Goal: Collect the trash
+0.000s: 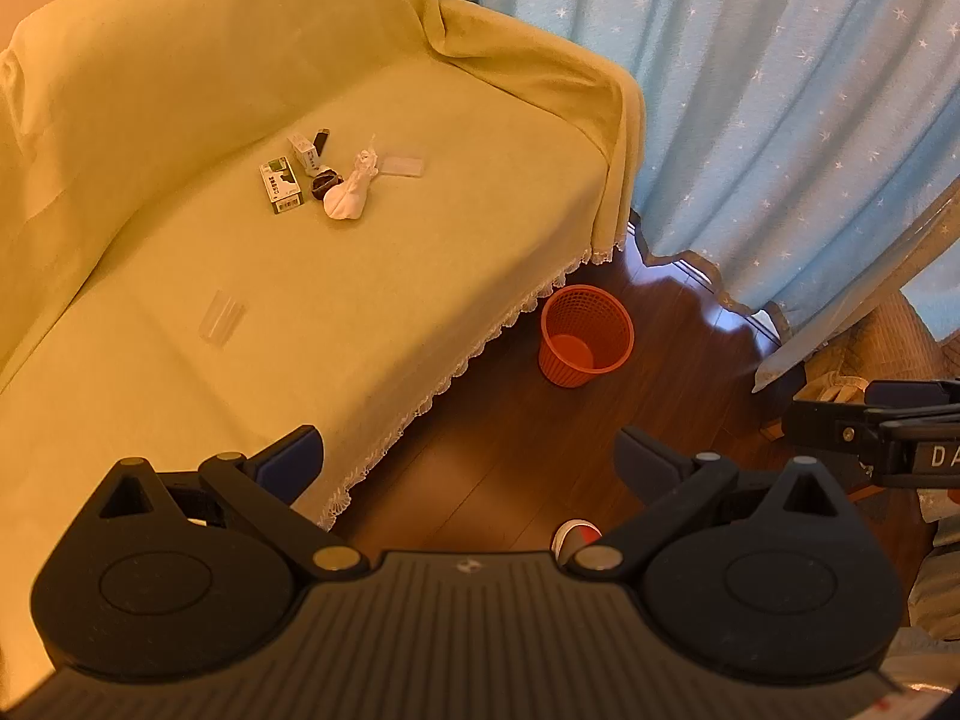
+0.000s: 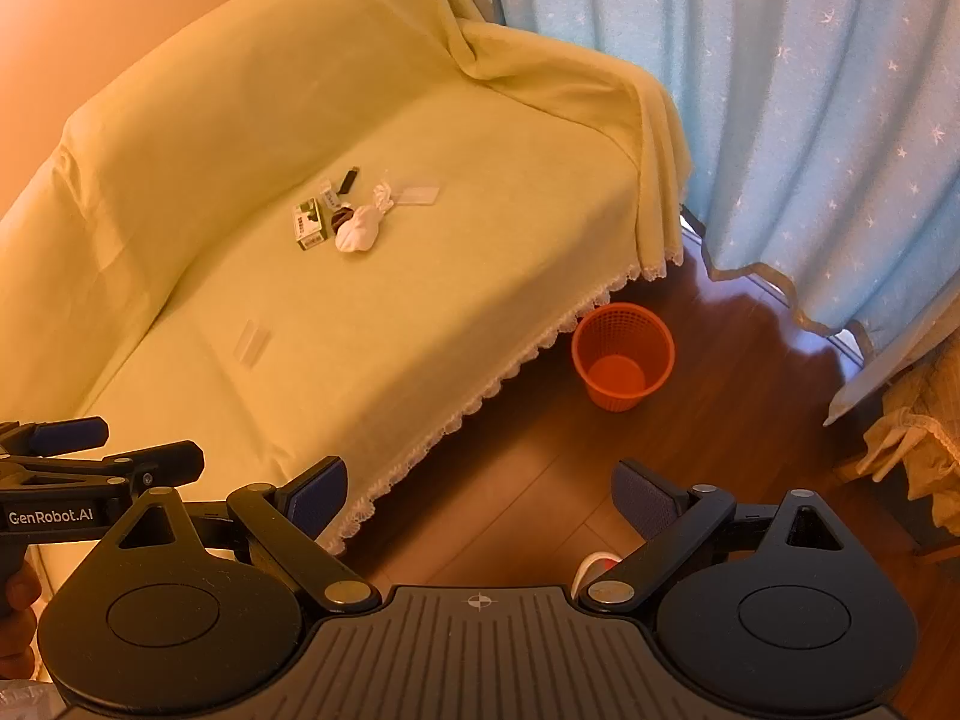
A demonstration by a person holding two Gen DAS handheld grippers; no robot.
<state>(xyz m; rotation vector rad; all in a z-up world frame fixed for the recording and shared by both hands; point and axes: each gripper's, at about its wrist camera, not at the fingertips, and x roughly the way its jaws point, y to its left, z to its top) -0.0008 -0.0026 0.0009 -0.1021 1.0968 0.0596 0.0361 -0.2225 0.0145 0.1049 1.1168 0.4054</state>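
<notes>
A small heap of trash lies on the sofa seat: a knotted white bag point(image 1: 347, 195) point(image 2: 358, 228), a green-and-white carton point(image 1: 280, 186) point(image 2: 308, 224), a smaller white box point(image 1: 305, 152), a dark lighter-like piece point(image 1: 321, 141) point(image 2: 348, 179), a brown ring point(image 1: 324, 182) and a clear wrapper point(image 1: 404, 165) point(image 2: 418, 194). Another clear wrapper point(image 1: 222, 318) point(image 2: 252, 343) lies apart, nearer me. An orange mesh bin point(image 1: 585, 336) point(image 2: 622, 356) stands on the floor by the sofa's front. My left gripper point(image 1: 471, 459) and right gripper point(image 2: 480, 495) both hang open and hold nothing, well short of the trash.
The sofa wears a yellow cover point(image 1: 180, 90) with a lace hem point(image 1: 456, 369). Blue star curtains point(image 1: 780, 90) hang to the right over dark wood floor point(image 1: 510, 432). A shoe tip point(image 1: 575, 535) shows below. Cloth-covered furniture point(image 2: 918, 438) stands at far right.
</notes>
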